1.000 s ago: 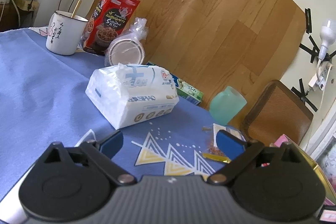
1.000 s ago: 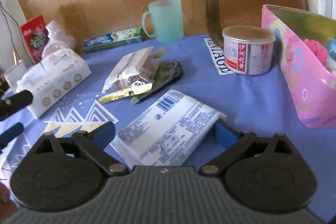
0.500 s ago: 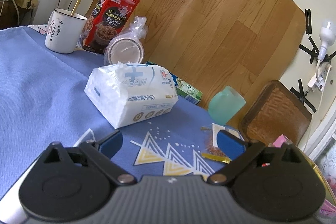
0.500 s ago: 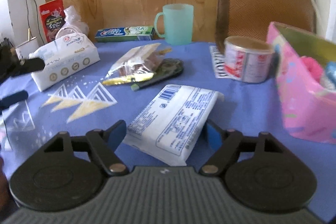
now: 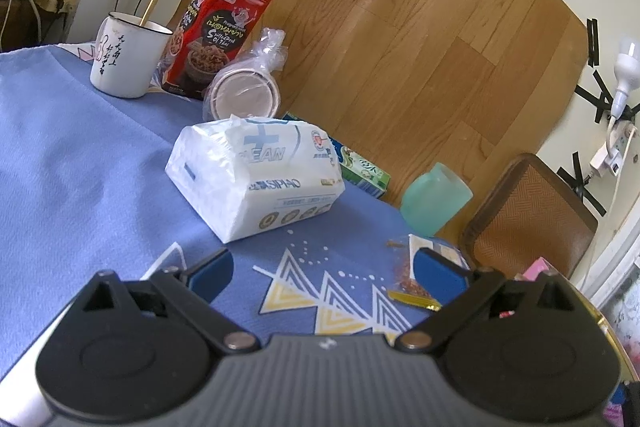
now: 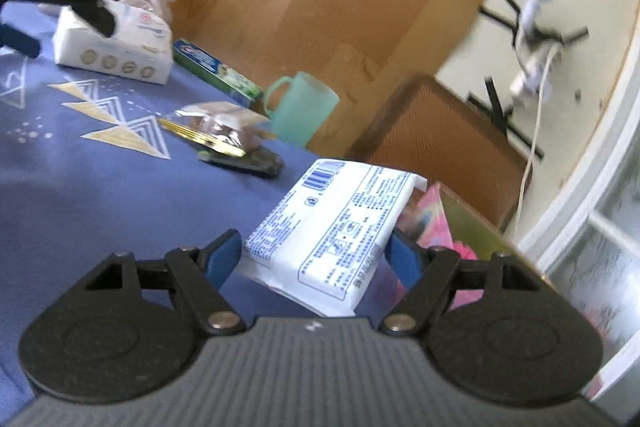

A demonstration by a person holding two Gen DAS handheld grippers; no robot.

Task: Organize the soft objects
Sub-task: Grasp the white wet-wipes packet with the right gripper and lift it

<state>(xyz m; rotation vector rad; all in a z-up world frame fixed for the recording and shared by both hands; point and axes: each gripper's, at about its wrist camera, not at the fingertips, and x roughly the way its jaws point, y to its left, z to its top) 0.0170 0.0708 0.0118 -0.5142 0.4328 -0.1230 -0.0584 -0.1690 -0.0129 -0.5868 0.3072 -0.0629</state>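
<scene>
My right claw (image 6: 316,253) is clamped on the tissue pack (image 6: 338,223), long axis pointing fwd; pink box (image 6: 434,211) sits just ahead-right. Left claw (image 5: 322,267) is open, empty.

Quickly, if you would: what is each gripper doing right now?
Left gripper: open, empty.
Right gripper: shut on the white pack, lifted off the table.
</scene>
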